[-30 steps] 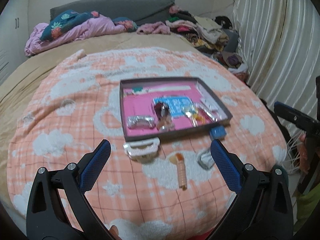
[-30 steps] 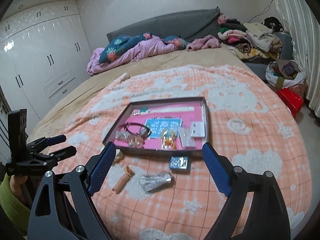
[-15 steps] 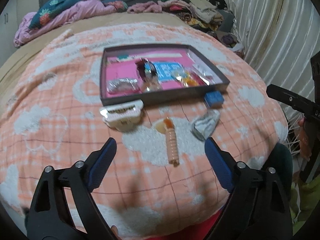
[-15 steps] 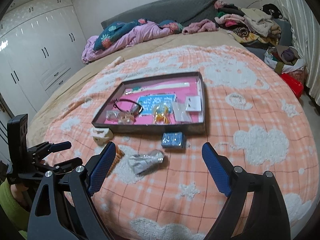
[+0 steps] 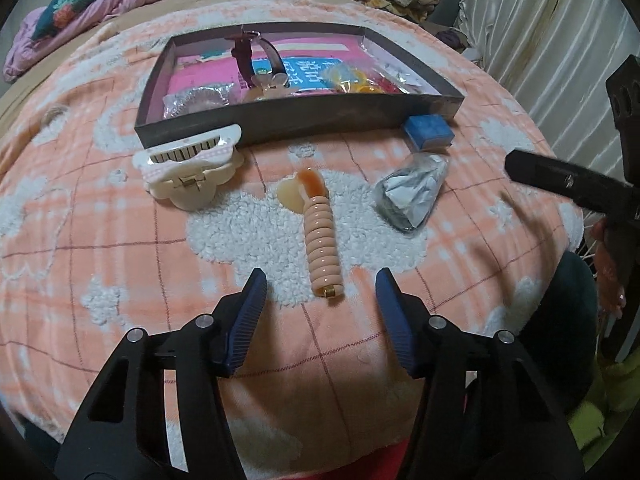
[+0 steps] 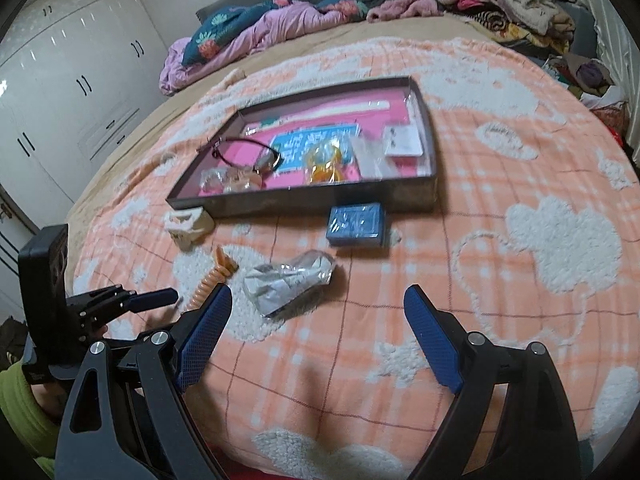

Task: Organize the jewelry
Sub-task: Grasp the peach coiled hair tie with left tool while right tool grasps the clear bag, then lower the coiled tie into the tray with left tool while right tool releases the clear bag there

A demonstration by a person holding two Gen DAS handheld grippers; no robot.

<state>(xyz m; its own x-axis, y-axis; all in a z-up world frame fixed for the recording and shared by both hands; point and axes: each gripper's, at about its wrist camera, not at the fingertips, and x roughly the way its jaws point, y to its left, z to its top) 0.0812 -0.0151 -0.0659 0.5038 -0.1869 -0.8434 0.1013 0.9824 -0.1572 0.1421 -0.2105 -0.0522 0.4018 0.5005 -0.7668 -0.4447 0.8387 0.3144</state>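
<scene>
Four loose items lie on the blanket (image 5: 100,220) of the bed, near the front wall of the dark tray (image 5: 304,114): a cream hair claw (image 5: 188,172) at left, a peach coil hair tie (image 5: 322,240) in the middle, a clear packet (image 5: 414,192) to its right, and a blue box (image 5: 428,130) touching the tray's near right corner. The tray already holds a watch, an orange piece and several packets.

Step in hand, by judgement: grasp the coil hair tie with the left gripper (image 5: 320,288).

- Left gripper: jaws have just been closing and stand at a medium gap. The tie's near end lies just beyond the tips; nothing is gripped.
- Right gripper (image 6: 316,312): jaws wide, empty, hovering near the clear packet.

Procedure:
1. Advance the left jaws until the coil sits fully between the pads, straddling it across its width.
2. Close on the coil body, not the small metal end, which may slip.
3. Avoid pinching the fleece blanket.
4. Lift clear, then carry over the tray wall.
</scene>
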